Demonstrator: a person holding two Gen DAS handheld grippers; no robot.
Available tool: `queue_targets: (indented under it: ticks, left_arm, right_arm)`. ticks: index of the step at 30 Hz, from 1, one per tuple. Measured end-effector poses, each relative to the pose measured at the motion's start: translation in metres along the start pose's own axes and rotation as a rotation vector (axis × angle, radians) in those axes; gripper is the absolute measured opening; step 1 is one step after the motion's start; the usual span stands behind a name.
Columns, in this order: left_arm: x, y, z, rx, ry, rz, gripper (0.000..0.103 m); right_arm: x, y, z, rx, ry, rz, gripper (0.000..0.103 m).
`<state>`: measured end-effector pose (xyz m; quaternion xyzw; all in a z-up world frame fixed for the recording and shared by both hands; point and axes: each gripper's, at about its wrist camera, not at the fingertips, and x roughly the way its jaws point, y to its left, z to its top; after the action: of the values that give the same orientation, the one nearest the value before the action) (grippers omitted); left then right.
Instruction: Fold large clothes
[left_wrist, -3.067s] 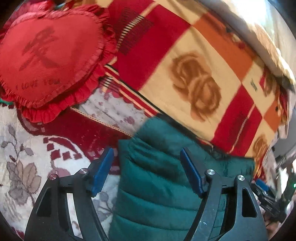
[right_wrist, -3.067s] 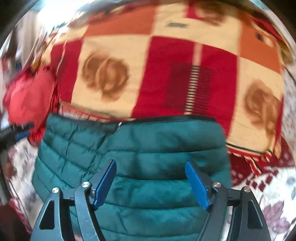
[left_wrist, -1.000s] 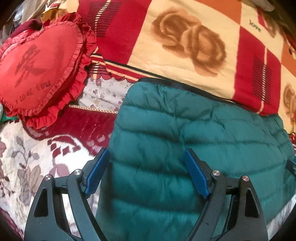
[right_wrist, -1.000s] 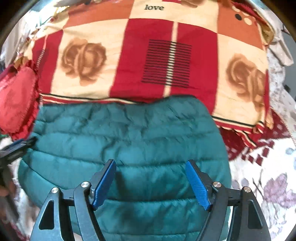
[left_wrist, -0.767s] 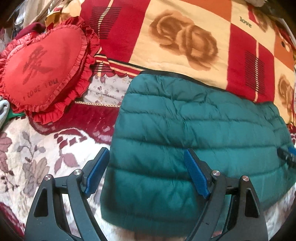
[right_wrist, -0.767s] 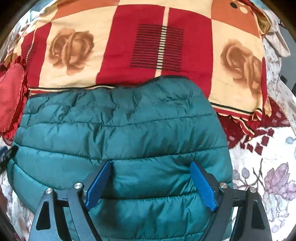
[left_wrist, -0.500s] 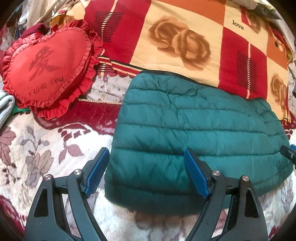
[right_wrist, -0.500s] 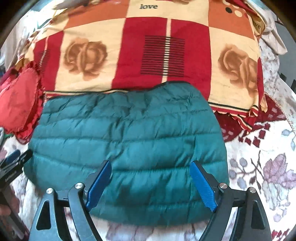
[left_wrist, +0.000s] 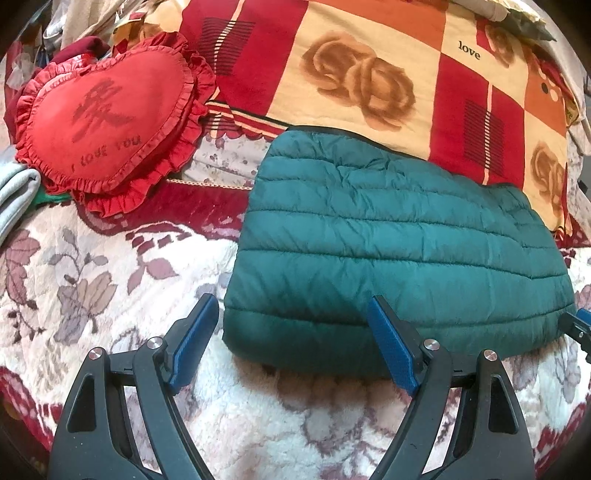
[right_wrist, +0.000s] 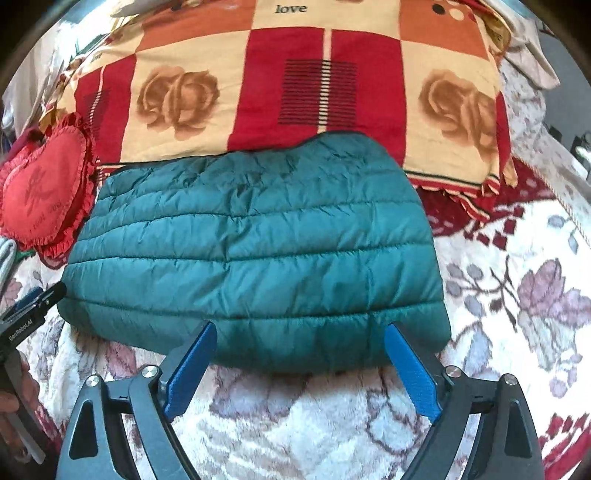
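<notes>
A dark green quilted puffer jacket (left_wrist: 388, 236) lies folded into a flat rectangle on the bed; it also shows in the right wrist view (right_wrist: 255, 254). My left gripper (left_wrist: 291, 339) is open and empty, just in front of the jacket's near left edge. My right gripper (right_wrist: 299, 362) is open and empty, just in front of the jacket's near right edge. Neither touches the jacket. The left gripper's tip (right_wrist: 33, 302) shows at the left edge of the right wrist view.
A red heart-shaped ruffled pillow (left_wrist: 107, 122) lies left of the jacket. A red, orange and cream rose-patterned blanket (left_wrist: 369, 74) lies behind the jacket. The bed cover (left_wrist: 92, 280) is white with floral print and dark red bands. Grey cloth (left_wrist: 14, 192) sits at far left.
Both grippers have pulled back toward me from over the jacket, staying open. The folded jacket now lies wholly in front of the fingers and has not moved.
</notes>
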<state>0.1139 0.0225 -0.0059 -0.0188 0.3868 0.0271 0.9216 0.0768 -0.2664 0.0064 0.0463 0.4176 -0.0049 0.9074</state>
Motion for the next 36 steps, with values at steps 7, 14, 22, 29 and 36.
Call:
queue_targets:
  ticks: [7, 14, 22, 29, 36]
  left_arm:
    - [0.001, 0.007, -0.006, -0.018, 0.028, -0.012, 0.083]
    - [0.004, 0.028, -0.012, -0.092, 0.082, -0.075, 0.083]
    - [0.022, 0.062, -0.019, -0.317, 0.175, -0.231, 0.083]
    - [0.043, 0.08, -0.018, -0.486, 0.204, -0.274, 0.083]
    - [0.055, 0.066, -0.002, -0.504, 0.197, -0.288, 0.09]
  right_arm:
    - [-0.003, -0.013, -0.01, 0.044, 0.015, 0.019, 0.094]
    - [0.001, -0.036, -0.019, 0.129, 0.031, 0.043, 0.099]
    - [0.02, -0.06, -0.023, 0.264, 0.056, 0.119, 0.102]
    - [0.04, -0.07, -0.017, 0.367, 0.048, 0.169, 0.102]
    - [0.056, -0.071, -0.003, 0.41, 0.021, 0.187, 0.103]
